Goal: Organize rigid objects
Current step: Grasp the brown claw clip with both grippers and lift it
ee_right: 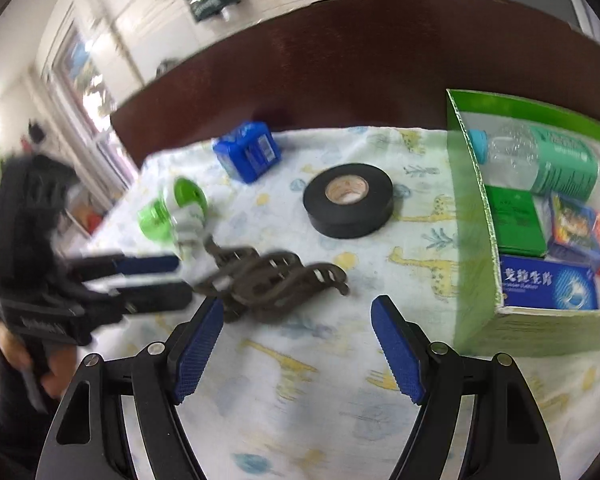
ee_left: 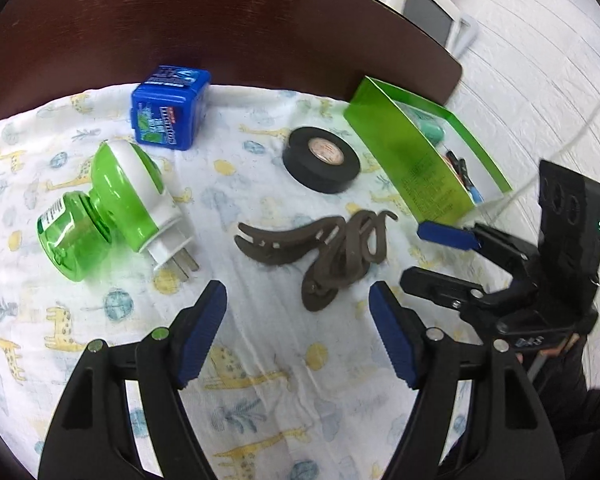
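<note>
Rigid objects sit scattered across the giraffe-print cloth [ee_left: 260,360] on the desk [ee_left: 180,32]: a brown hair claw clip [ee_left: 320,248] dead centre, a black tape roll [ee_left: 322,159] behind it, a blue box [ee_left: 170,106] and a green plug-in vaporizer [ee_left: 112,208] off to the left. On the right the green carton [ee_right: 472,240] already holds a bottle and small boxes. The left gripper [ee_left: 298,304] hangs open just short of the clip, nothing between its pads; the right gripper [ee_right: 298,312] is open and empty too, hovering between clip and carton. My call: the clip goes next. Best to close across its thick hinge end, not the curved teeth, which could slip, then lift clear before swinging over the carton wall.
</note>
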A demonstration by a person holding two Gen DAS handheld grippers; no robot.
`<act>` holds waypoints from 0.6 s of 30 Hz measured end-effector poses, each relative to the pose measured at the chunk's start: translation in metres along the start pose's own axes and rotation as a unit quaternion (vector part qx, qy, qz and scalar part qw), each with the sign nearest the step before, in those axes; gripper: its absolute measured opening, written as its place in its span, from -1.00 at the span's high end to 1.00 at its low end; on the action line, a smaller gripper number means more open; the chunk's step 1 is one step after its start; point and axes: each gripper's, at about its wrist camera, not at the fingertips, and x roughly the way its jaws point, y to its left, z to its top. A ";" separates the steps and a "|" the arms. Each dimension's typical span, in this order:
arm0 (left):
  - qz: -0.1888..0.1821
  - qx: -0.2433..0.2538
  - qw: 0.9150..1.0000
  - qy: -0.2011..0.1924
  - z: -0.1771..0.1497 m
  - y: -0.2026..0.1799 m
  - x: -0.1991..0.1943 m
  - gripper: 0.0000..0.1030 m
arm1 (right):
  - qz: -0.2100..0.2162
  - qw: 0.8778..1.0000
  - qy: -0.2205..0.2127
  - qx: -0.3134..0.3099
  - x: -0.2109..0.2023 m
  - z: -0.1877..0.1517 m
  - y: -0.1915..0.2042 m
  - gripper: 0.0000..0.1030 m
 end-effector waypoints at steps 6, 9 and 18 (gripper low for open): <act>0.038 0.069 0.997 0.018 0.011 -0.011 0.012 -0.45 | -0.009 0.997 0.022 -0.072 0.015 0.003 0.007 -0.52; 0.015 0.067 0.997 0.030 0.019 -0.009 0.019 -0.46 | -0.010 0.995 0.039 -0.087 0.023 0.005 0.015 -0.52; -0.011 0.017 1.000 0.013 0.030 -0.006 0.034 -0.21 | -0.007 1.000 0.021 -0.022 0.025 0.003 0.019 -0.52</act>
